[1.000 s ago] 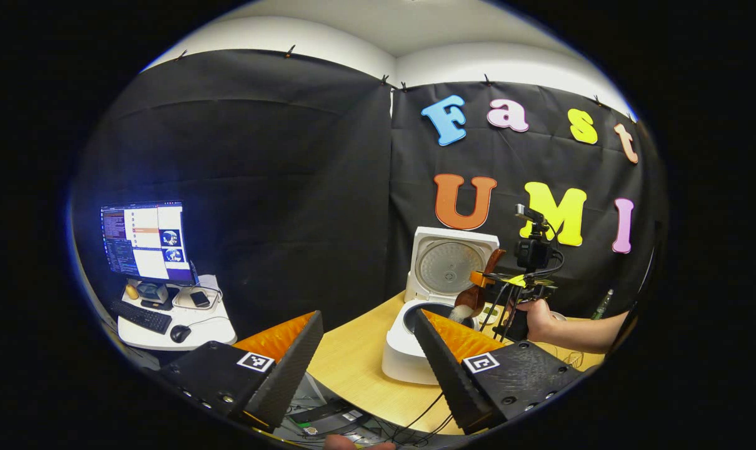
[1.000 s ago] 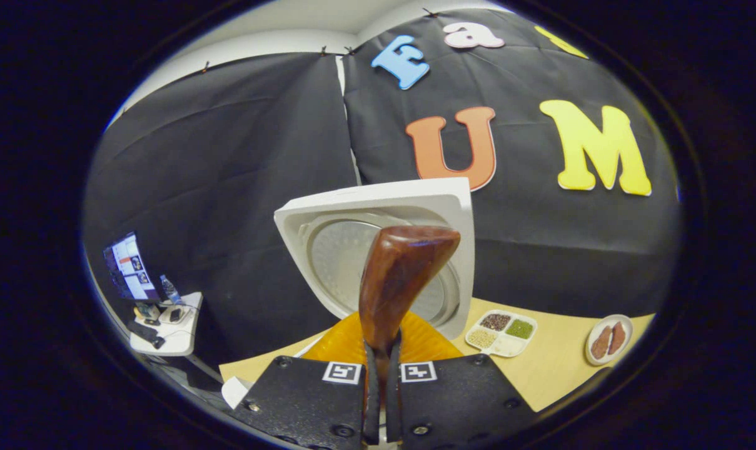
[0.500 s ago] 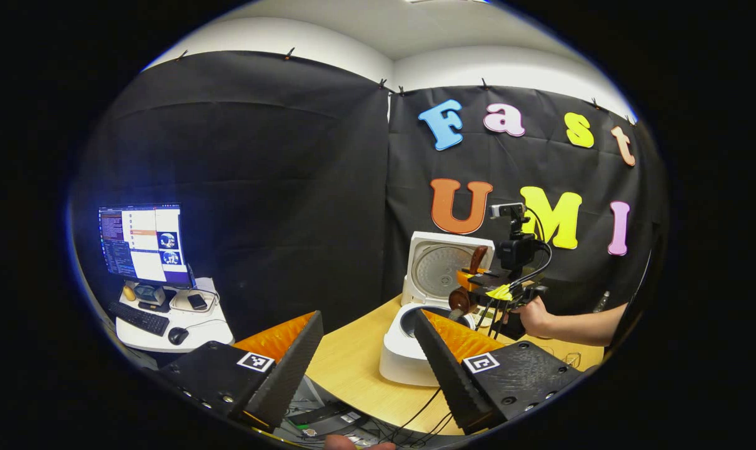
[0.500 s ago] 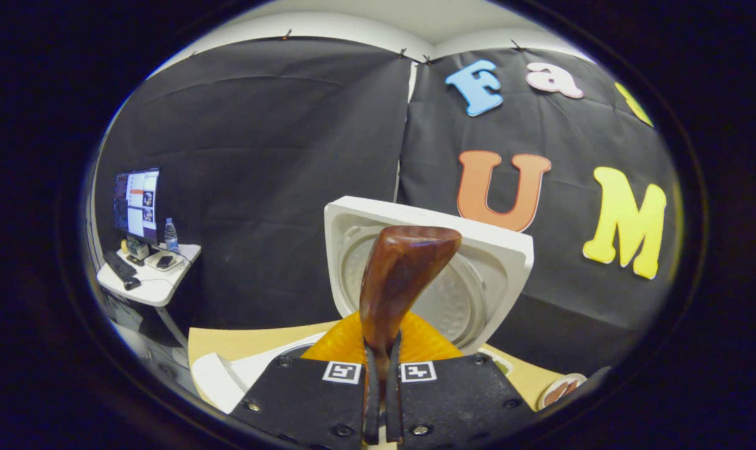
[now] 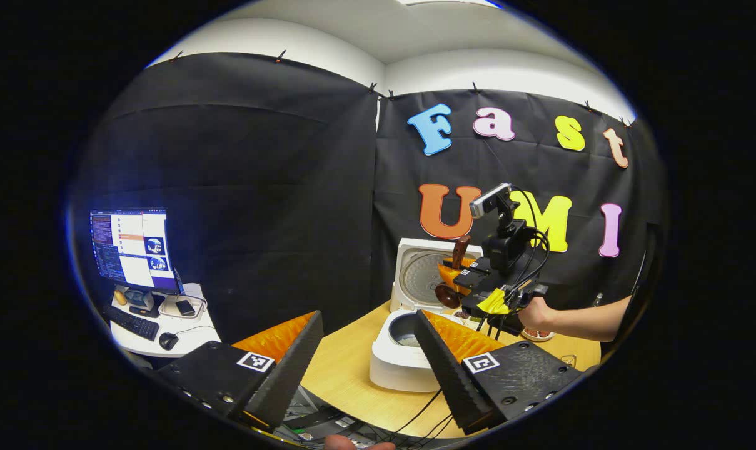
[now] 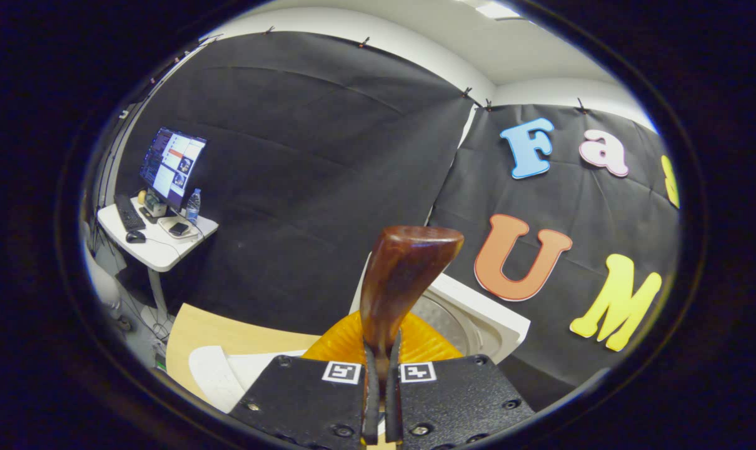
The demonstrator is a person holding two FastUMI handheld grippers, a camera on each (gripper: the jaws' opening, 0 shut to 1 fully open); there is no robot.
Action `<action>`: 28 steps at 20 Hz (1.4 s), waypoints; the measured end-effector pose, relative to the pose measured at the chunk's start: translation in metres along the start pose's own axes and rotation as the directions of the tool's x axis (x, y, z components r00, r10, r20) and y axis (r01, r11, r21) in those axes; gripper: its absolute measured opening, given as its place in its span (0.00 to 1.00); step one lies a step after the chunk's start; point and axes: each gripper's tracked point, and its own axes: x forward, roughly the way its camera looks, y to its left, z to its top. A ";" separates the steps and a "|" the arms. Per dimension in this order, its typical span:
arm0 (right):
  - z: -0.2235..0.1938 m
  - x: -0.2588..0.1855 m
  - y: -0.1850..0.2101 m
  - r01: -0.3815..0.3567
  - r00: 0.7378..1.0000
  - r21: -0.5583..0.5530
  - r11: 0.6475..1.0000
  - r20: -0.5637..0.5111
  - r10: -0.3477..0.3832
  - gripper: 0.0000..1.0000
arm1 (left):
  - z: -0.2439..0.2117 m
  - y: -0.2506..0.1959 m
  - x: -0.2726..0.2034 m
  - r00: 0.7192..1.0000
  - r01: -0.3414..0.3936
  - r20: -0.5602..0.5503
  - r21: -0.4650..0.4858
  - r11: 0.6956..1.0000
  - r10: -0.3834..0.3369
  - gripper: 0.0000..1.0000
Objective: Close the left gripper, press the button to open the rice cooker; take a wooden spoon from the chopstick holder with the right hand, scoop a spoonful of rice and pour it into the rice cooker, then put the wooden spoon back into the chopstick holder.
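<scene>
Since a second ago, the wooden spoon (image 6: 406, 281) is lifted away from the rice cooker (image 5: 403, 350), its bowl now clear of the pot. At 7 o'clock in the left gripper view, the left hand-held gripper (image 5: 365, 359) is held wide open, empty. At 3 o'clock, the right hand-held gripper (image 5: 462, 281) is clamped on the spoon's handle. A knock against the raised lid (image 5: 424, 269) is judged possible if the spoon is swung carelessly.

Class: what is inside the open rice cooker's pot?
In the rice cooker, the pot shows pale rice at its bottom; the left gripper's finger covers the pot's right part.
</scene>
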 end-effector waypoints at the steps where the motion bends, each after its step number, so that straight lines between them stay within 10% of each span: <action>1: 0.003 -0.005 -0.002 0.006 1.000 0.028 1.000 0.000 -0.006 0.09 | 0.001 -0.001 0.000 1.000 0.008 0.002 0.002 1.000 -0.008 0.94; 7: 0.015 -0.058 -0.057 0.109 0.994 0.298 0.948 -0.023 -0.107 0.10 | 0.004 -0.011 0.014 0.996 0.084 0.007 -0.013 0.996 -0.084 0.94; 14: 0.000 -0.164 -0.136 0.286 0.956 0.598 0.748 -0.124 -0.266 0.10 | 0.003 -0.030 0.036 0.981 0.195 -0.007 -0.006 0.981 -0.195 0.94; 28: -0.120 -0.420 -0.216 0.702 0.690 0.585 0.407 -0.416 -0.592 0.09 | 0.008 -0.087 0.064 0.941 0.337 0.005 0.011 0.941 -0.337 0.94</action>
